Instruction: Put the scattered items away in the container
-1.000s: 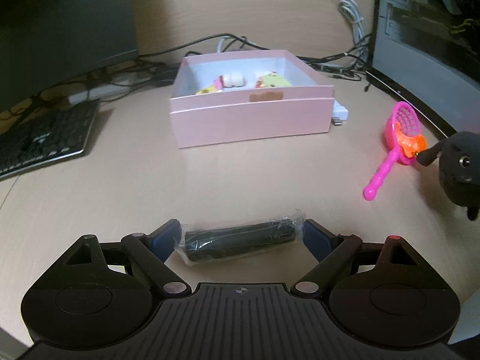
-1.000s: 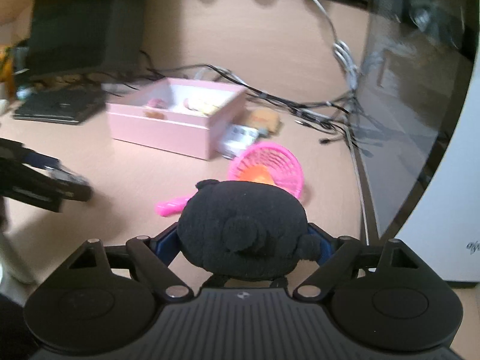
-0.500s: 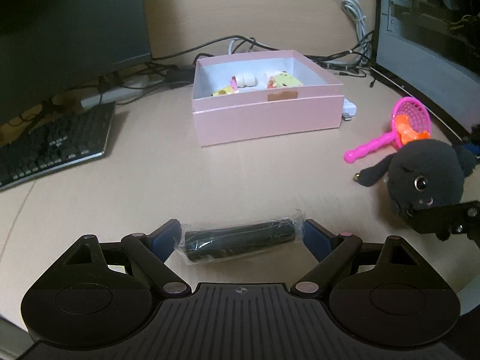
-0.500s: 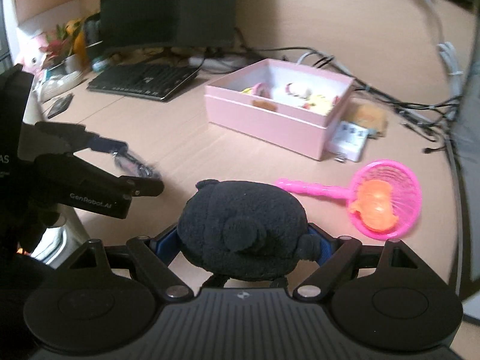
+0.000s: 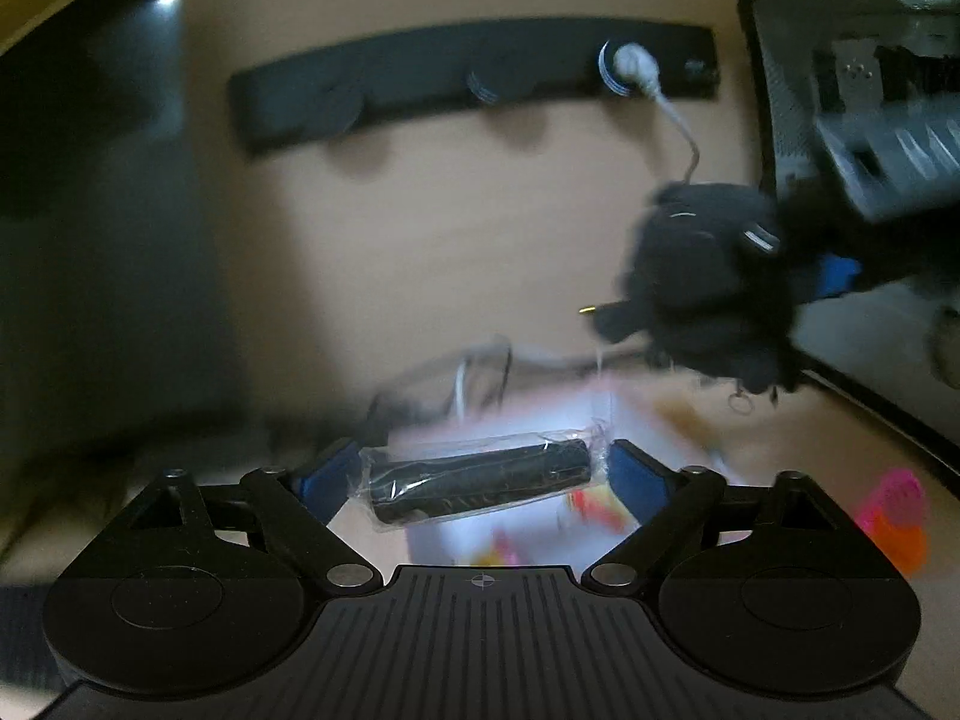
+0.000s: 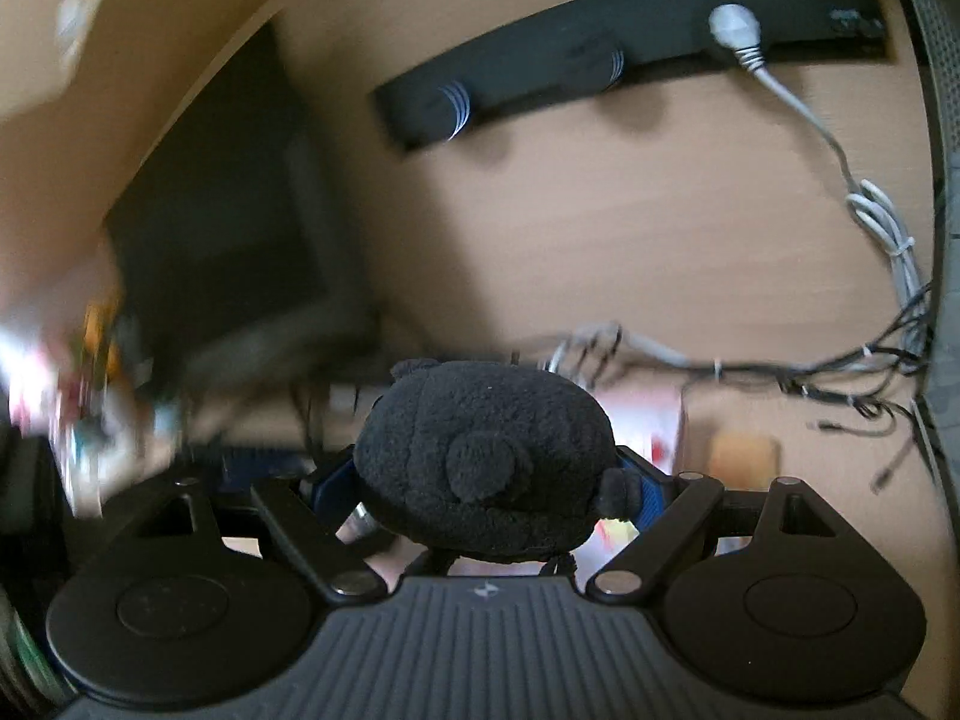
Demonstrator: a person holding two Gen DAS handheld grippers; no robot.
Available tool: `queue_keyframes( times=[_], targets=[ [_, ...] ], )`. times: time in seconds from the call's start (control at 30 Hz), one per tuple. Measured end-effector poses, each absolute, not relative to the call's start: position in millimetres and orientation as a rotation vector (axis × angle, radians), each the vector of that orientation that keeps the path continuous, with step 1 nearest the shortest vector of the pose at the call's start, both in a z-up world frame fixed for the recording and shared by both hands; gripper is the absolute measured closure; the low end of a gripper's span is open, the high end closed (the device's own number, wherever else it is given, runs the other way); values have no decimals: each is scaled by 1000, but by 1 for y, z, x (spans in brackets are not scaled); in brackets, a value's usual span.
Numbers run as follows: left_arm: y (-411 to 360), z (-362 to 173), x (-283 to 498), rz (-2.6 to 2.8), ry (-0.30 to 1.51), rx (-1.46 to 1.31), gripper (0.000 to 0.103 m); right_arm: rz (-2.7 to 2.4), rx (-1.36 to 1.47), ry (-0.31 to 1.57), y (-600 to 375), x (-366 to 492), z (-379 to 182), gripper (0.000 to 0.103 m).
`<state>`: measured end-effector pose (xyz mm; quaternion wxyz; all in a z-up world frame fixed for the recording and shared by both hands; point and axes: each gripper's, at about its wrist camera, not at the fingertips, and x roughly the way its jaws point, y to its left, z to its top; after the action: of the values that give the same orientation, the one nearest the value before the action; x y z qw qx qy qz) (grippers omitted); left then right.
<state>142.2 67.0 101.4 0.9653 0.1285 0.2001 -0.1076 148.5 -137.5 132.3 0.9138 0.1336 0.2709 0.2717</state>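
My left gripper carries a black cylinder in clear wrap crosswise between its blue pads; the jaws are opening, and the wrap's ends still touch both pads. Below it lies the pink box, badly blurred, with small colourful things inside. My right gripper is shut on a black plush toy, which fills the gap between its pads. In the left wrist view the same plush toy hangs in the air at the upper right, above the box's far side.
A pink net with an orange toy lies on the desk at the right. A black power strip is on the back wall, a dark monitor at the left, a computer case at the right. Cables trail behind the box.
Both grippers rose off the desk and swung in over the pink box with their loads. The plush toy now hangs high on the left view's right side. The left pads stand slightly wider.
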Motion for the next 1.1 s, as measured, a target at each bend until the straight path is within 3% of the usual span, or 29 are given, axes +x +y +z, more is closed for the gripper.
queue_keyframes(
  times=[0.13, 0.27, 0.5, 0.73, 0.93, 1.1],
  targets=[
    [70, 93, 182, -198, 457, 294, 6, 512, 418, 542, -143, 197, 141, 8],
    [81, 82, 172, -198, 485, 197, 1, 418, 446, 458, -169, 191, 145, 1],
    [72, 59, 128, -255, 573, 32, 0, 189, 240, 482, -182, 159, 100, 0],
    [40, 5, 80, -276, 637, 127, 0, 77, -34, 440, -180, 77, 40, 0],
    [18, -28, 57, -227, 688, 114, 0, 81, -33, 505, -208, 41, 10, 0],
    [19, -20, 45, -179, 679, 115, 0, 136, 1, 528, -219, 48, 17, 0]
  ],
)
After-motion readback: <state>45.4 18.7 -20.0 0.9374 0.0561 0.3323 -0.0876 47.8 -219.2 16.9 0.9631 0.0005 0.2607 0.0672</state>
